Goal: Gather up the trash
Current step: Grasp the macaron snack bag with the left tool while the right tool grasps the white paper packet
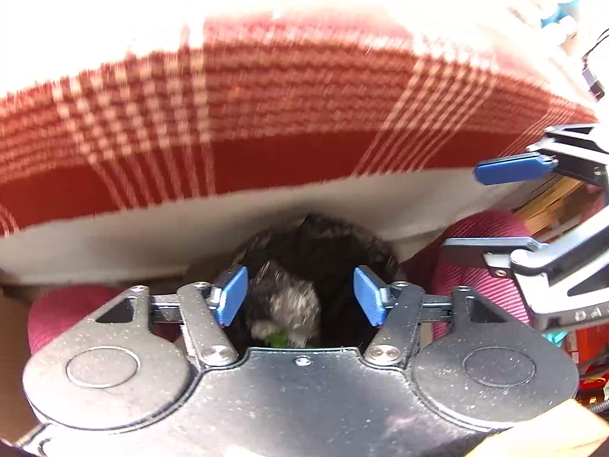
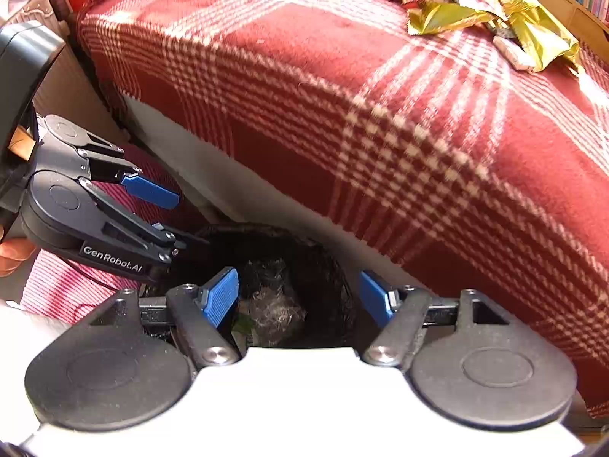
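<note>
Hovering over bin (image 2: 327,262) | left tongs (image 1: 300,297), right tongs (image 2: 298,297) both spread, empty | risk: far-right bed wrappers (image 2: 495,11) crumpling, slipping from pads en route.

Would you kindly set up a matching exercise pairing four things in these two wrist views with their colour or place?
Things:
1. blanket
2. wrappers
3. trash bin
4. pads on the fingers

Descriptions:
A. blue
B. dark, lined with a black bag, below both grippers beside the bed
C. red with white checks
D. gold and mixed colours, lying on top of the blanket at its far end

Pairs: 1-C, 2-D, 3-B, 4-A
</note>
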A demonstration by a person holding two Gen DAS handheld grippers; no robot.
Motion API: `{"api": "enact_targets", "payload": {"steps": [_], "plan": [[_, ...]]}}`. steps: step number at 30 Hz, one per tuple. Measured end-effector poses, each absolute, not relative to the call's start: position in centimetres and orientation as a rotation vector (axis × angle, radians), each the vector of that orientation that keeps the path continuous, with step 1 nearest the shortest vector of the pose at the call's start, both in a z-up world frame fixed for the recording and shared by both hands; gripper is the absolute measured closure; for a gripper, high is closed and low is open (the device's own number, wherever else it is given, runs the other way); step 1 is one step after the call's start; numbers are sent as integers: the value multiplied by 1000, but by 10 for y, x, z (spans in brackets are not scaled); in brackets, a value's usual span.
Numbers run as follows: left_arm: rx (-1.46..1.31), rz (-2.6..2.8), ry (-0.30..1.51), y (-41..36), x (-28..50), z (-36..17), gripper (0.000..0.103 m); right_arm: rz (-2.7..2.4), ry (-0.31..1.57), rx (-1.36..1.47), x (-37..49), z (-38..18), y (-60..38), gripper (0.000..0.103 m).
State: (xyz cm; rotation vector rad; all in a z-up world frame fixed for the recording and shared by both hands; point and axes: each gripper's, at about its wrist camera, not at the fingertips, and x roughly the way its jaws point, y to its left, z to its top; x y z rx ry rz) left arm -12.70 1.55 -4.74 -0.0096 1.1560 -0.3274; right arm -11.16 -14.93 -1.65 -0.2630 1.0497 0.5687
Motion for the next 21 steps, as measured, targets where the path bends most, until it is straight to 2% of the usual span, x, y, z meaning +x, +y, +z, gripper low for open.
{"api": "enact_targets", "payload": {"steps": [2, 8, 16, 21], "plan": [[-15, -346, 1094, 18, -127, -31, 24, 563, 1001, -236, -109, -3, -157, 22], [-6, -352, 893, 24, -122, 17, 10, 510, 837, -179, -99, 33, -181, 18], [-78, -330, 739, 24, -90, 54, 6, 355, 701, -95, -72, 50, -206, 17], [-126, -299, 616, 17, -63, 63, 6, 299, 674, -97, -54, 48, -210, 25]]}}
